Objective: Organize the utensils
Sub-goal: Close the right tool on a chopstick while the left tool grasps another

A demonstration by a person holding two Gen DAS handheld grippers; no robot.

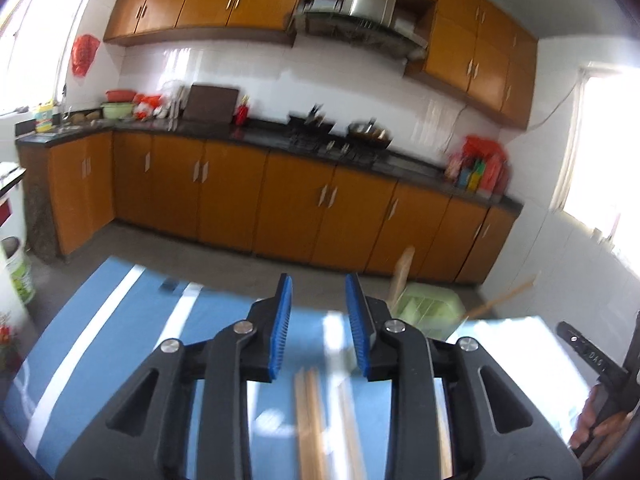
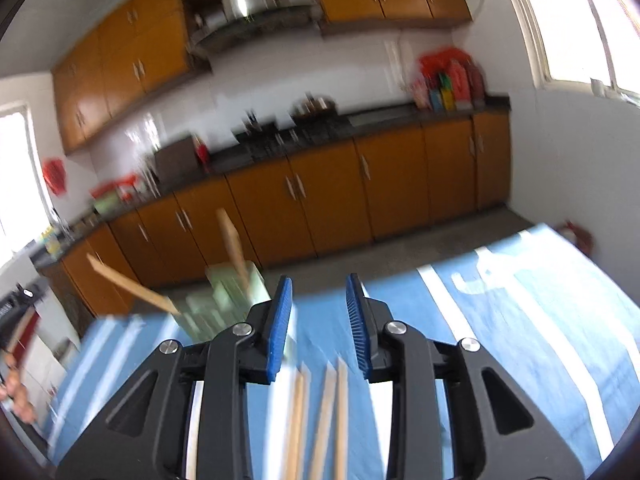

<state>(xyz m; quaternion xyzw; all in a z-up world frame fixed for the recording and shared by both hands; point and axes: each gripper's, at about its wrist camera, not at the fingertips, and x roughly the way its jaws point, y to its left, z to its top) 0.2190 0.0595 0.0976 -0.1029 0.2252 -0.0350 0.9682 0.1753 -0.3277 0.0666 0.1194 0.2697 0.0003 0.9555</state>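
Several wooden chopsticks [image 1: 312, 424] lie on the blue-and-white striped cloth [image 1: 132, 320], below and behind my left gripper [image 1: 319, 286], which stands open with nothing between its blue pads. A pale green utensil holder [image 1: 432, 312] stands to the right of it, with wooden utensils [image 1: 402, 280] sticking out. In the right wrist view, the chopsticks [image 2: 320, 420] lie under my right gripper [image 2: 319, 286], also open and empty. The green holder [image 2: 224, 300] is left of it, with wooden utensils [image 2: 232, 240] leaning out. Both views are blurred.
Orange kitchen cabinets [image 1: 280, 208] and a dark counter with a stove [image 1: 340, 140] run along the far wall. A hand with the other gripper [image 1: 600, 400] shows at the right edge of the left wrist view. A small dark object [image 1: 170, 286] lies on the cloth.
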